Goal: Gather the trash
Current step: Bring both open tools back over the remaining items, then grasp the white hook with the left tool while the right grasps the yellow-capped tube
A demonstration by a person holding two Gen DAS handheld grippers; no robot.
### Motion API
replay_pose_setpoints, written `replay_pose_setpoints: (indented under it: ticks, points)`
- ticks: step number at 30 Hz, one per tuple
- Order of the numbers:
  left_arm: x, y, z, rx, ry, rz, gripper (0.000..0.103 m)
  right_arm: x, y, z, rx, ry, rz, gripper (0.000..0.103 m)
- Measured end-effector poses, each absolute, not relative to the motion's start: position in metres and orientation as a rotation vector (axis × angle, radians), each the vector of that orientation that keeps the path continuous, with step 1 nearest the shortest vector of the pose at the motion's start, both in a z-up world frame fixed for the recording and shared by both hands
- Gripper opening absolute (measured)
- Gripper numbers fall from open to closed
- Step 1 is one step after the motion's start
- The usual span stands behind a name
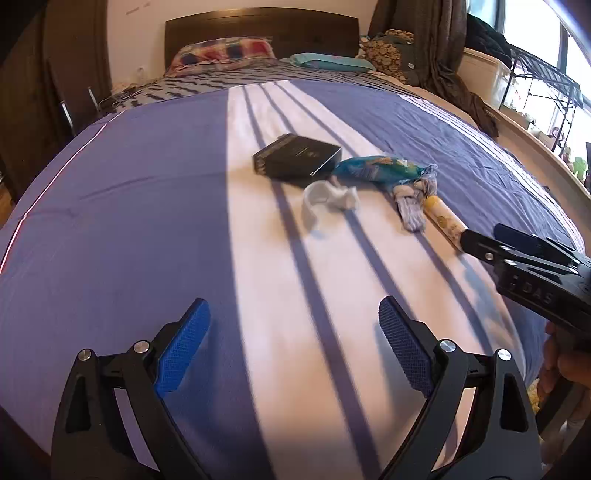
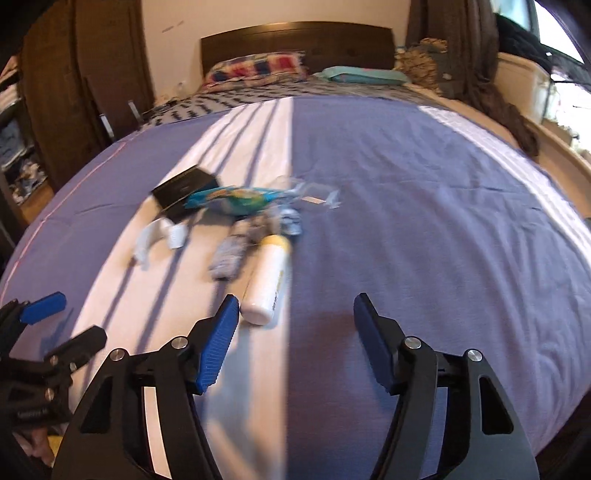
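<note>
Trash lies mid-bed on the purple sheet: a black box [image 1: 297, 157] [image 2: 184, 192], a blue snack wrapper [image 1: 373, 168] [image 2: 236, 197], a crumpled white paper [image 1: 328, 201] [image 2: 159, 236], a knotted grey-blue cloth [image 1: 410, 206] [image 2: 231, 253], a white-and-yellow tube [image 1: 443, 221] [image 2: 267, 280] and a clear plastic scrap [image 2: 317, 197]. My left gripper [image 1: 293, 345] is open and empty, well short of the items; it also shows in the right wrist view [image 2: 55, 321]. My right gripper [image 2: 295, 339] is open and empty, its left finger beside the tube's near end; it also shows in the left wrist view [image 1: 491, 240].
The bed [image 1: 129, 221] has a dark headboard [image 1: 262, 29], pillows [image 1: 225, 51] and a patterned blanket [image 2: 236, 99] at the far end. A wardrobe [image 2: 85, 74] stands left. A window sill with a rack [image 1: 535, 85] runs along the right.
</note>
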State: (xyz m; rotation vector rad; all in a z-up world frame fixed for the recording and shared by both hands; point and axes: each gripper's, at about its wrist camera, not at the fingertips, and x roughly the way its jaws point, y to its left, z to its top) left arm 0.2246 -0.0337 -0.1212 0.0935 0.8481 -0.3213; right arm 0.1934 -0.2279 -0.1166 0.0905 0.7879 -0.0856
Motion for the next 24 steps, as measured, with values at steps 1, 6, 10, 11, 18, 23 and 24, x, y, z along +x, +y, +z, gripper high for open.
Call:
replay_pose_setpoints:
  ticks: [1, 6, 10, 11, 18, 23, 24]
  points:
    - [0.230, -0.038, -0.121, 0.099, 0.847, -0.329, 0.088, 0.194, -0.231, -0.115, 0.090, 0.786, -0.100, 0.065]
    - [0.257, -0.051, -0.120, 0.100, 0.848, -0.351, 0.087, 0.205, -0.239, -0.115, 0.107, 0.789, -0.080, 0.064]
    - [0.278, -0.059, -0.125, 0.107, 0.866, -0.363, 0.077, 0.222, -0.234, -0.123, 0.093, 0.822, -0.057, 0.053]
    - [0.283, -0.059, -0.126, 0.104, 0.871, -0.363, 0.072, 0.226, -0.234, -0.125, 0.091, 0.827, -0.053, 0.051]
    - [0.309, -0.063, -0.131, 0.095, 0.885, -0.371, 0.042, 0.243, -0.230, -0.128, 0.077, 0.833, 0.002, 0.021]
    - [0.310, -0.063, -0.131, 0.096, 0.886, -0.377, 0.009, 0.239, -0.226, -0.129, 0.051, 0.831, 0.033, 0.021]
    - [0.308, -0.064, -0.131, 0.097, 0.887, -0.379, 0.004, 0.236, -0.226, -0.128, 0.055, 0.833, 0.043, 0.021]
